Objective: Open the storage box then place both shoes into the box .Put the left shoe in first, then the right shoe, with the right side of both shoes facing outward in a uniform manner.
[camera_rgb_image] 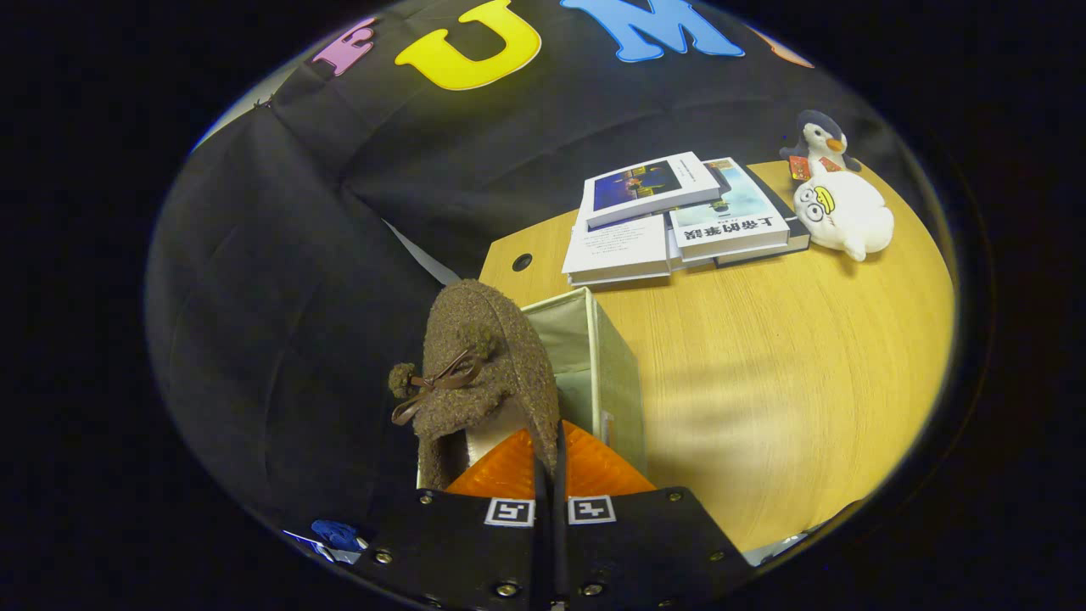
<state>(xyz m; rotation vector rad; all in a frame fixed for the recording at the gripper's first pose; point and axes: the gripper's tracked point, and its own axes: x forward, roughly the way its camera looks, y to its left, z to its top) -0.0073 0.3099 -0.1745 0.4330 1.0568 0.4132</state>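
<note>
- Box stage looks done: the pale fabric storage box [598,356] stands open on the wooden desk [764,365].
- The tool [550,471], fingers pressed together, pinches the fuzzy brown shoe [484,365] over the box's mouth.
- Which shoe? Can't tell; it's not yet released.

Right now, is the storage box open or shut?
Open. The storage box shows its pale inner wall with no lid across the top; the brown shoe, pinched in the gripper, hangs above it.
</note>
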